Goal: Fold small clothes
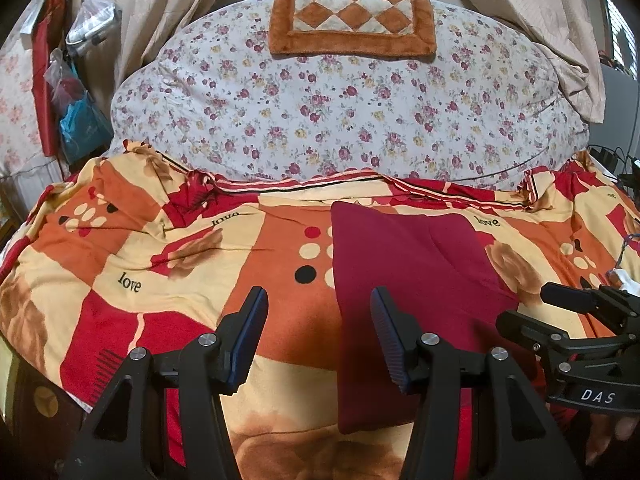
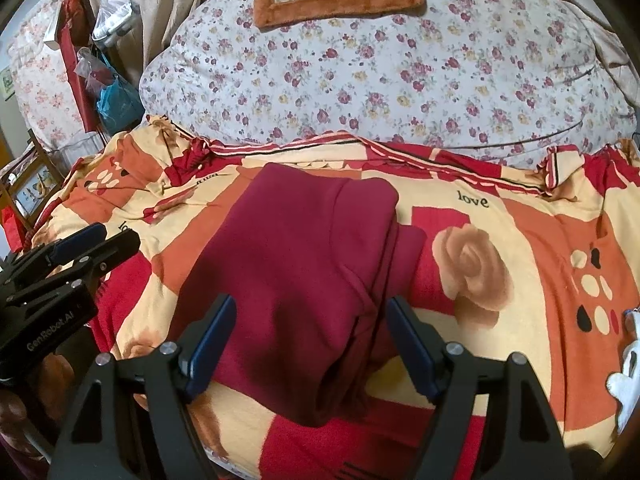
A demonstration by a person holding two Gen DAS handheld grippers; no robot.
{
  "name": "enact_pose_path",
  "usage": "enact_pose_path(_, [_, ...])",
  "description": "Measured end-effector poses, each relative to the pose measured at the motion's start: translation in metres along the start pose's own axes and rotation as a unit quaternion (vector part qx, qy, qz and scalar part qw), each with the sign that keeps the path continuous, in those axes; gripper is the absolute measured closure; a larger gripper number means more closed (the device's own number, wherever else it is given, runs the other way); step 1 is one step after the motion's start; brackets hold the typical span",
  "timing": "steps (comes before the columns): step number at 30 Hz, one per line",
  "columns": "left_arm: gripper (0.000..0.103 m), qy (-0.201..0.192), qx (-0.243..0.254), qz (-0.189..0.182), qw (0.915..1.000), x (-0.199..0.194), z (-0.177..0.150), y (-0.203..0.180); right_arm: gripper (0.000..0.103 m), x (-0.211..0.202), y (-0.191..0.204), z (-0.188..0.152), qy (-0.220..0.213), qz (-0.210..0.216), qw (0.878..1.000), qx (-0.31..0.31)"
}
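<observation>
A: Item one?

B: Maroon garment (image 2: 304, 280), folded into a long rectangle, lying flat on the bedspread (image 2: 520, 240), long axis running away from the person. One folded layer sits over another; a narrower strip of the lower layer shows along its right edge in the right wrist view.

A: Bedspread?

B: Patchwork print in orange, red and cream, with roses, dots and the word "love" (printed several times). It covers the near part of the bed.

A: Left tool?

B: Left tool (image 1: 318, 328), fingers spread wide, nothing between them. It hangs over the garment's left edge: the right finger (image 1: 390, 344) is above the maroon cloth, the left finger over bare bedspread. Whether it touches the cloth I cannot tell.

A: Right tool?

B: Right tool (image 2: 310, 344), also spread wide and empty. It hangs over the near half of the garment, its fingers straddling the cloth's right portion and the layered edge. In the left wrist view it shows at the right margin, beside the garment's right side.

A: Remainder?

B: Floral quilt (image 1: 340, 120), white with small purple and yellow flowers, heaped behind the bedspread. Brown and cream checkered mat (image 1: 352, 20) lying on top of the quilt. Beige curtains (image 1: 168, 4) behind. Plastic bags (image 1: 86, 28) hanging at far left, one of them blue, near a red cloth.
</observation>
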State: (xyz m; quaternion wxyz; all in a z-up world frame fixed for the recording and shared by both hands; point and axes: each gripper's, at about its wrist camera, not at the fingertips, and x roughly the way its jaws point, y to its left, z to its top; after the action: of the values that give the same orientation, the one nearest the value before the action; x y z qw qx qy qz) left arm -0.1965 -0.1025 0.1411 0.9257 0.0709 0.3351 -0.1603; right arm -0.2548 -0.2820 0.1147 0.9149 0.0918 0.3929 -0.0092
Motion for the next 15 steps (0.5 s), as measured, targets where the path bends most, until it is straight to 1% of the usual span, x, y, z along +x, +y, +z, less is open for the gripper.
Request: enact_pose_path(15, [0.07,0.007,-0.003,-0.003,1.0,0.012,0.002,-0.003,0.022,0.01,0.0,0.007,0.01,-0.001,1.0,-0.002])
